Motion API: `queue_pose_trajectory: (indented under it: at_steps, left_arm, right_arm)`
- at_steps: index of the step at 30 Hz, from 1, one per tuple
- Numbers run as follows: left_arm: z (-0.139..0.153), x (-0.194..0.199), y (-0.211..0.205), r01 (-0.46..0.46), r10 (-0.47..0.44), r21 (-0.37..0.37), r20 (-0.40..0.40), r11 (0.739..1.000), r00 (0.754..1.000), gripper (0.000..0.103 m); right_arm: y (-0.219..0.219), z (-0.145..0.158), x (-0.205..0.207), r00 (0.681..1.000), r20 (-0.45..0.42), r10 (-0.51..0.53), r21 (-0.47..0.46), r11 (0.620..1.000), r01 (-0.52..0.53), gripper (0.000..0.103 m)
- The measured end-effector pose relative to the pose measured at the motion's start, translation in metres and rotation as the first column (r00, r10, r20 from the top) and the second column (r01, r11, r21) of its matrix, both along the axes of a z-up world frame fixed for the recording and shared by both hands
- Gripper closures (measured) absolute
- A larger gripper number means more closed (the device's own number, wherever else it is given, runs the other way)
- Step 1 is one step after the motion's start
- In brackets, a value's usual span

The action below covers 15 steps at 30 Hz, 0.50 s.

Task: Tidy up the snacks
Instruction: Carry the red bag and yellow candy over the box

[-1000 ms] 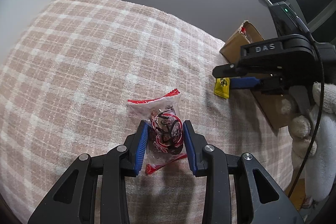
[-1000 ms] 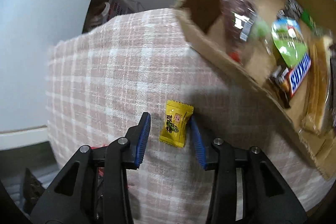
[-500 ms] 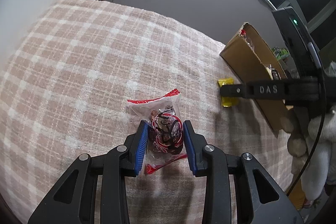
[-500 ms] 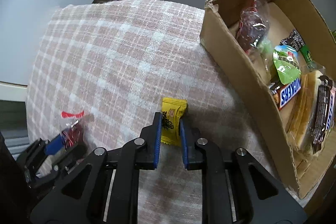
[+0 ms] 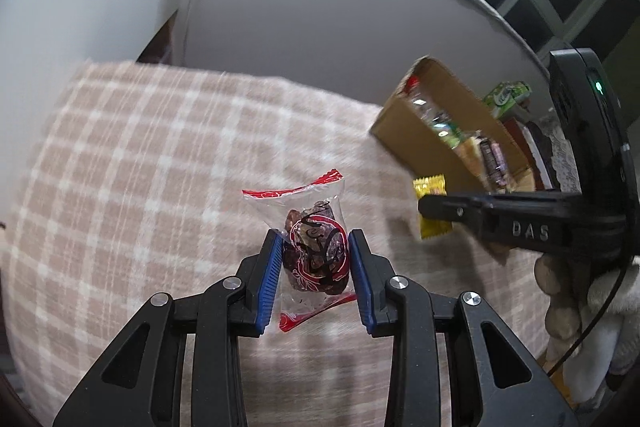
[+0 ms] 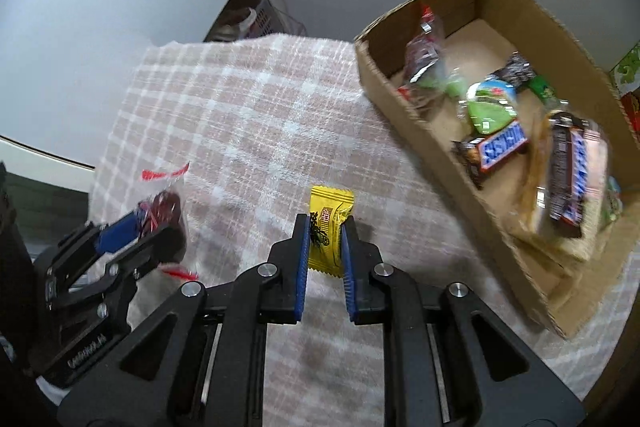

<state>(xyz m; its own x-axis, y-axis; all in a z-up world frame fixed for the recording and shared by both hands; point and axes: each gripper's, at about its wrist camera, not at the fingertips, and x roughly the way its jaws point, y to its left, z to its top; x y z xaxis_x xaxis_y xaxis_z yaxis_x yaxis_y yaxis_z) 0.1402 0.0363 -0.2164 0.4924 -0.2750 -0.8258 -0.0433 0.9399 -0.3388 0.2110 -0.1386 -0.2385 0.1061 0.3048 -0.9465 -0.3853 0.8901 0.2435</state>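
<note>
A: What do the claws hold?

B: The left claw (image 5: 316, 269) is clamped on a clear red-edged snack bag (image 5: 314, 247); the right claw (image 6: 327, 242) pinches a yellow candy (image 6: 329, 227), both above the pink plaid cloth (image 6: 248, 131).

A: Best approach?

B: Probably carry each well over the cardboard box (image 6: 400, 99) wall, then release among the bars. Grey walls stand behind.

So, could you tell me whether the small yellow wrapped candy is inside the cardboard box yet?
Not yet. The small yellow wrapped candy sits clamped in the right gripper, outside the cardboard box.
</note>
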Motion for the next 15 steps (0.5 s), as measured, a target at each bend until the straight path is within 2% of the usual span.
queue_pose_trajectory:
  at_steps: [8,15]
  left_arm:
    - [0.037,0.019,-0.029,0.073,-0.075,0.029,0.079,0.997,0.994,0.071]
    - [0.051,0.041,-0.054,0.126,-0.131,0.048,0.114,0.991,0.985,0.071]
  right_arm:
    - [-0.035,0.038,0.011,0.996,0.050,-0.068,0.067,0.996,0.065,0.088]
    - [-0.077,0.062,0.021,0.982,0.112,-0.152,0.088,0.986,0.143,0.088]
